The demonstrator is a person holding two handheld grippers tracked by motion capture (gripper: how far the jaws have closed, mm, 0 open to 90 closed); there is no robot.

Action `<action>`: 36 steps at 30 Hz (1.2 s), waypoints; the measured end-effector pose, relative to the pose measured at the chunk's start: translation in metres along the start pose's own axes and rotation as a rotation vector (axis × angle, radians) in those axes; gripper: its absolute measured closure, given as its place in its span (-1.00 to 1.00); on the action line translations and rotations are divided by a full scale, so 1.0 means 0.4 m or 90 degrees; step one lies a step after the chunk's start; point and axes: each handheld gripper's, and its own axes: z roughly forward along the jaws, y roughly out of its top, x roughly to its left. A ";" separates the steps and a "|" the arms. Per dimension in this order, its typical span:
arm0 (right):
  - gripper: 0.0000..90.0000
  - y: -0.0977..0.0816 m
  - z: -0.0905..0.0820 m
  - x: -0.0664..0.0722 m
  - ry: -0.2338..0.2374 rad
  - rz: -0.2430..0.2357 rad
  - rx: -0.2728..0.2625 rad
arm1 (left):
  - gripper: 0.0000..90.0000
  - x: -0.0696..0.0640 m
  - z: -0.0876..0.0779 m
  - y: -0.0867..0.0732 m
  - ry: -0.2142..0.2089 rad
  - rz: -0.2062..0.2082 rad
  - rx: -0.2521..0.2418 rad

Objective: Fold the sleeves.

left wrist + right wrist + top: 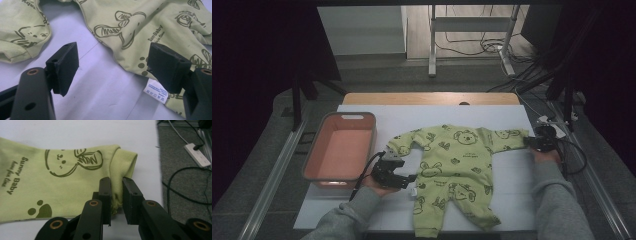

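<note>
Right gripper point(116, 195): jaws pinched tight on the cuff edge of the romper's sleeve, fabric bunched between the pads; it sits at the table's right edge.
Left gripper point(112, 67): jaws spread wide with nothing between them, hovering over bare white sheet just beside the romper's side seam, toward the front left of the table.
Romper point(452, 165): lime-green baby suit with dark animal prints, lying flat and face up in the middle of the table, sleeves spread left and right, legs pointing to the front edge.
Care label point(156, 91): small white tag sticking out of the side seam, close under the left gripper's far jaw.
Pink bin point(314, 150): at the table's left edge, well apart from the right gripper.
White sheet point(412, 117): covers the tabletop under everything.
</note>
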 end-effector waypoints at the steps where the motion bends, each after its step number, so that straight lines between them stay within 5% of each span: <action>1: 0.74 -0.002 -0.008 -0.003 0.000 0.004 -0.005 | -0.43 0.000 0.000 0.000 0.000 0.000 -0.001; 5: 0.74 0.010 -0.043 0.018 0.008 -0.011 -0.043 | -0.43 -0.002 0.000 0.001 0.000 -0.002 -0.004; 14: 0.74 0.039 -0.096 0.182 0.125 -0.116 -0.110 | -0.43 -0.005 0.000 0.003 0.002 0.002 -0.003; 25: 0.73 0.011 -0.080 0.353 0.226 -0.234 -0.079 | -0.43 -0.006 0.000 0.002 0.004 0.004 0.000; 36: 0.71 -0.022 -0.042 0.432 0.262 -0.286 -0.035 | -0.44 -0.007 0.000 0.002 0.006 0.009 0.006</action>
